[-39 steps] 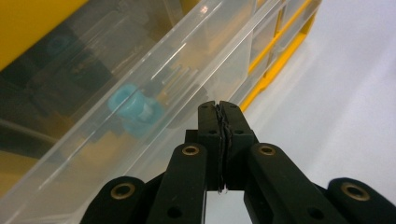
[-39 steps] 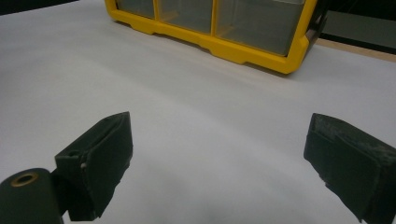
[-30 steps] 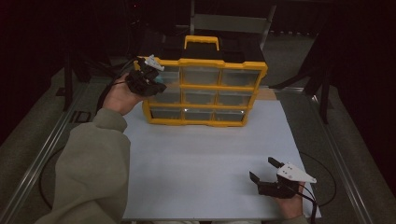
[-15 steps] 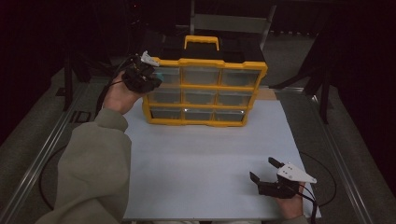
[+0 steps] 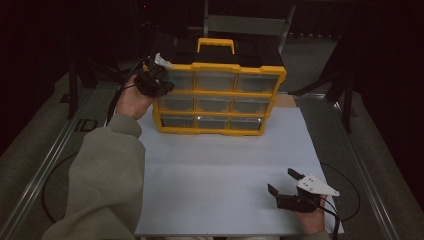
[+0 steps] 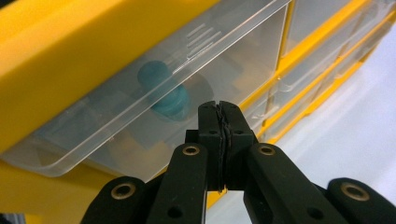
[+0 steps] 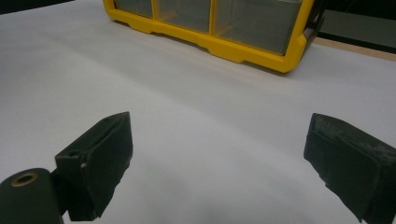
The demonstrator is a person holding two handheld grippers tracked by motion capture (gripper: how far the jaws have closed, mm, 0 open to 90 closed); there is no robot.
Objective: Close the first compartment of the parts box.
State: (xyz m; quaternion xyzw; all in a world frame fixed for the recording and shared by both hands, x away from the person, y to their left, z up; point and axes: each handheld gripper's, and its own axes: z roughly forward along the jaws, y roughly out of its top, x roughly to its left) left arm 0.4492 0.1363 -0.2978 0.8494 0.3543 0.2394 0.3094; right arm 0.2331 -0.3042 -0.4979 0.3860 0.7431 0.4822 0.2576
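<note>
A white mat [image 5: 225, 170] covers the table. At its far edge stands a yellow organizer [image 5: 220, 97]. The left gripper [image 6: 219, 116], jaws pressed together on nothing, sits against the organizer's top-left drawer [image 6: 154, 93]. The right gripper [image 5: 286, 185] rests wide at the near right.

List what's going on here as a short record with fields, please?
Work surface: white table
Main object: yellow drawer organizer, upright, clear drawers
Left hand-held gripper: shut, at the top-left drawer, nothing visibly clamped
Drawer contents: teal object
Right hand-held gripper: open, empty, low over the table's near right corner
</note>
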